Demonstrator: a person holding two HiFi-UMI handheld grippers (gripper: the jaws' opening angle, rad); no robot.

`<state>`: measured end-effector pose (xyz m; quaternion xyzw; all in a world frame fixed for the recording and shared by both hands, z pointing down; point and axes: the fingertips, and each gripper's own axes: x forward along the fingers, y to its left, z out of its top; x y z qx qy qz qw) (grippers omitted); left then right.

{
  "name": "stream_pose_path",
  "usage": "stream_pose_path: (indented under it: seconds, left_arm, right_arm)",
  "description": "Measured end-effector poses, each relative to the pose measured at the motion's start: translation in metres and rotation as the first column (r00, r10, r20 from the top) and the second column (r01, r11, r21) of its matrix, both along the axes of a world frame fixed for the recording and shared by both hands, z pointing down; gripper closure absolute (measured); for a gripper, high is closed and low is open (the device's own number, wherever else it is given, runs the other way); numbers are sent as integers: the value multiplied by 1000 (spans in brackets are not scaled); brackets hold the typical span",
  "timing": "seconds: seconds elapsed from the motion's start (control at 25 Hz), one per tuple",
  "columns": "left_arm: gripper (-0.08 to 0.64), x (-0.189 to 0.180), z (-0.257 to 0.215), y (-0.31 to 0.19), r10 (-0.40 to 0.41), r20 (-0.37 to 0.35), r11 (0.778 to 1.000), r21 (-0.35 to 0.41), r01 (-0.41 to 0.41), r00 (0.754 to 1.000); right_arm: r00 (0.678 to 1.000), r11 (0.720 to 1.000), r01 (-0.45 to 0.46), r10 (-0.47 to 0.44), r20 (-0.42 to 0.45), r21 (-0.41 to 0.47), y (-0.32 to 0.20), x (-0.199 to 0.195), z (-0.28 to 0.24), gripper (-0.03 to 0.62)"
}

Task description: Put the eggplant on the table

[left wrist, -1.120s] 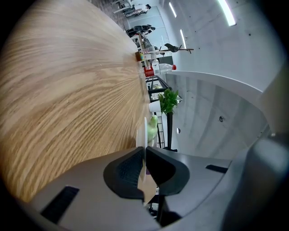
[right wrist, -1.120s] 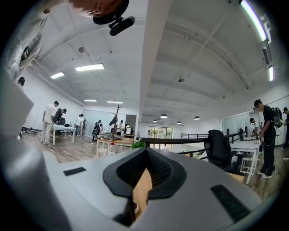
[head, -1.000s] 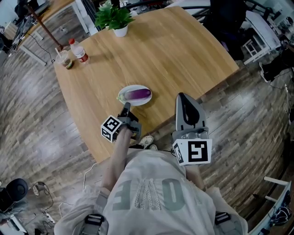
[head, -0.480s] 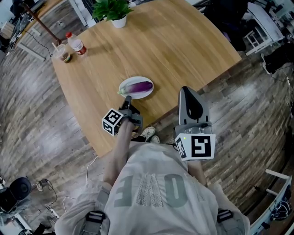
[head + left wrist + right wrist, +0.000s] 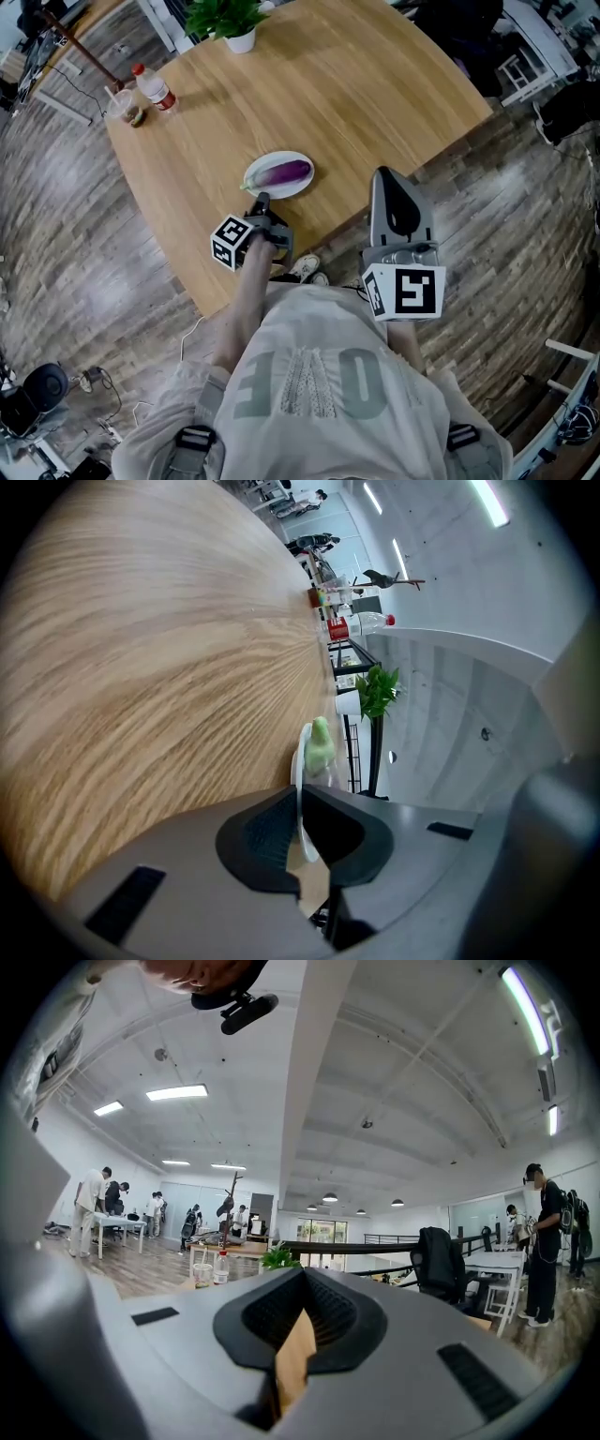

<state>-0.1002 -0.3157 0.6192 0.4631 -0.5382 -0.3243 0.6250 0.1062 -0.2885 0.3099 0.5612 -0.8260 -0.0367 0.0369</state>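
A purple eggplant (image 5: 284, 172) with a green stem end lies on a small white plate (image 5: 258, 169) near the front edge of the round wooden table (image 5: 356, 84). My left gripper (image 5: 262, 201) reaches the plate's near rim. In the left gripper view the thin white rim (image 5: 299, 785) stands between the shut jaws of the left gripper (image 5: 298, 822), and the eggplant's green stem (image 5: 320, 744) shows just beyond. My right gripper (image 5: 382, 174) hangs off the table's front edge, shut and holding nothing. The right gripper view, with the right gripper (image 5: 300, 1316) in it, looks level across the room.
At the table's far left stand a red-capped bottle (image 5: 155, 91) and a cup (image 5: 127, 110), with a potted plant (image 5: 230, 19) at the back. Wooden floor surrounds the table. A dark chair (image 5: 464, 28) stands beyond it. My shoes (image 5: 305, 269) are under the front edge.
The head view has shifted slightly. My left gripper stays at the plate's near rim, and the right gripper has kept still.
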Motion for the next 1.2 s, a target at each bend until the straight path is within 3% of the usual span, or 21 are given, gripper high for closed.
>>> stream_pose_path:
  seconds: [0.48, 0.64, 0.96, 1.08, 1.16, 1.2]
  left_arm:
    - [534, -2, 1, -5, -13, 3, 1000, -14, 14, 1000]
    - [484, -2, 0, -5, -25, 24, 999, -32, 26, 999]
    - [258, -14, -14, 3, -38, 223, 991, -119, 66, 974]
    - [220, -26, -27, 12, -54, 291, 982, -157, 104, 955]
    - [215, -38, -48, 11, -71, 372, 985, -119, 123, 925]
    - [213, -45, -66, 8, -82, 437, 989, -72, 126, 896]
  right_arm:
    - [1000, 1000, -10, 10, -23, 7, -2, 3, -2, 575]
    - [1000, 1000, -8, 8, -7, 1, 0, 5, -1, 574]
    - [1000, 1000, 28, -28, 3, 3, 7, -4, -2, 574]
    - [999, 999, 34, -34, 10, -21, 5, -2, 0, 574]
    - [999, 999, 35, -35, 7, -40, 2, 0, 2, 574]
    - [999, 999, 35, -35, 4, -41, 2, 0, 2, 574]
